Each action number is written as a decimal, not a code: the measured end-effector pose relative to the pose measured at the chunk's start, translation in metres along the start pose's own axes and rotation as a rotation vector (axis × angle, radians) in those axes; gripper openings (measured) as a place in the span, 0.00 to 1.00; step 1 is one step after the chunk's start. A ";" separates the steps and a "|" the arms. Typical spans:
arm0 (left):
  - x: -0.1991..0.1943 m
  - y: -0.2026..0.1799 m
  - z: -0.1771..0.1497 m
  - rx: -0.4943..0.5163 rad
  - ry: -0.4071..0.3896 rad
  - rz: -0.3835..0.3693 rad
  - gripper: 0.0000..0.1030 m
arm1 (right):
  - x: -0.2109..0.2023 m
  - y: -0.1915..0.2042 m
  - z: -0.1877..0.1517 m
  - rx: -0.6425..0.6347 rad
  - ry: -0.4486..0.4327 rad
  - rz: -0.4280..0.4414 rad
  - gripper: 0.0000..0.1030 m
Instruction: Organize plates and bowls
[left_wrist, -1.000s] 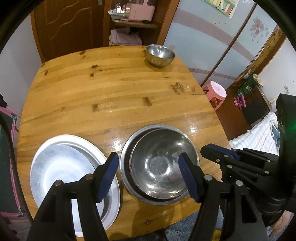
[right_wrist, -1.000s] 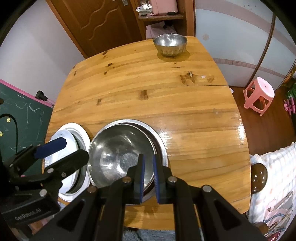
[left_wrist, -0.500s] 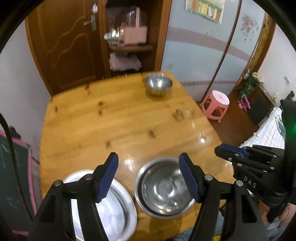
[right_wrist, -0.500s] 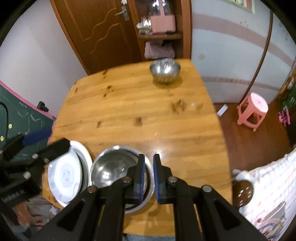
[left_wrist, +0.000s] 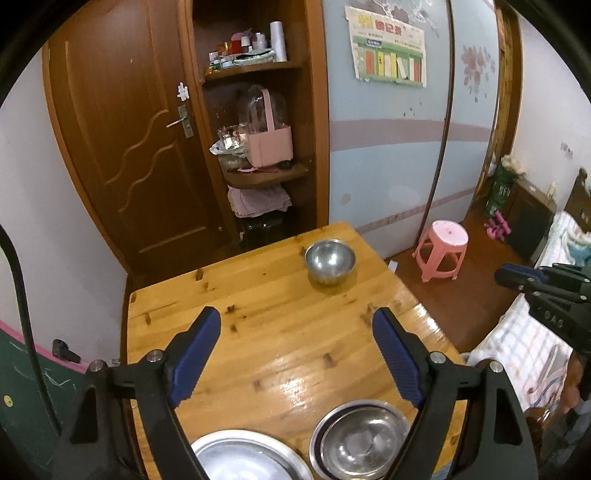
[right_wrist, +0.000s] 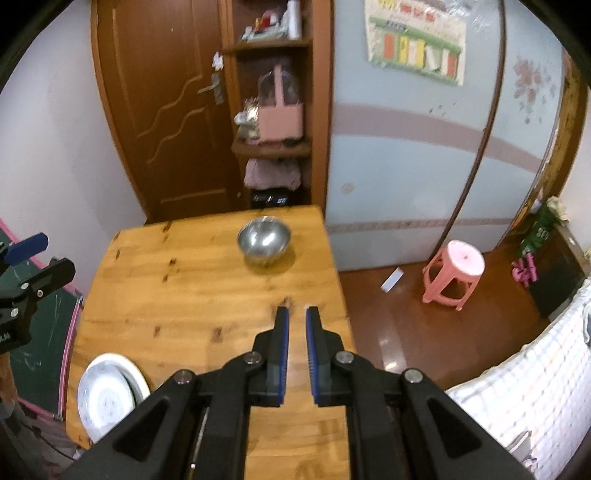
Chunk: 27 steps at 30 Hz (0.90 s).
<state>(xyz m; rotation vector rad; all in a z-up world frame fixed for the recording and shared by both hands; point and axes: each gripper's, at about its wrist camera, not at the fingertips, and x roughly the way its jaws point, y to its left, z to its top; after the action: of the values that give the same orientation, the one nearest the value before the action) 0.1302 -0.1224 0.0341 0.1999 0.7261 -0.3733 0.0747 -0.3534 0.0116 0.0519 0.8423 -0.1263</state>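
Left wrist view: left gripper (left_wrist: 297, 354) opening, empty, high above nested bowls (left_wrist: 360, 439); right gripper (right_wrist: 296, 338) together, empty

Bare wooden table (left_wrist: 280, 354) is lying open mid-way; a small steel bowl (left_wrist: 329, 261) is blocking its far end, stacked bowls (left_wrist: 360, 439) and a plate (right_wrist: 107, 397) are crowding the near edge.

"DAS" on right tongs (left_wrist: 517, 278), wall poster (left_wrist: 388, 51) text unreadable

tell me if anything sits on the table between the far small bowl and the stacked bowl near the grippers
Nothing visible does. Bare table lies between the small bowl and the stacked bowl. The left gripper hangs above that stretch, jaws opening and empty.
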 end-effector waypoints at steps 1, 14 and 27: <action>-0.001 0.002 0.005 -0.007 0.000 -0.006 0.83 | -0.006 -0.003 0.006 0.003 -0.016 -0.008 0.09; 0.043 0.026 0.084 -0.054 -0.075 0.012 0.96 | -0.002 -0.034 0.097 -0.011 -0.145 -0.067 0.49; 0.268 0.032 0.088 -0.159 0.164 -0.070 0.96 | 0.170 -0.039 0.135 0.022 0.089 0.032 0.49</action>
<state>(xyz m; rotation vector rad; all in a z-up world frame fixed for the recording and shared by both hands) 0.3800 -0.1901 -0.0818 0.0549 0.9224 -0.3662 0.2817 -0.4202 -0.0258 0.0921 0.9290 -0.1035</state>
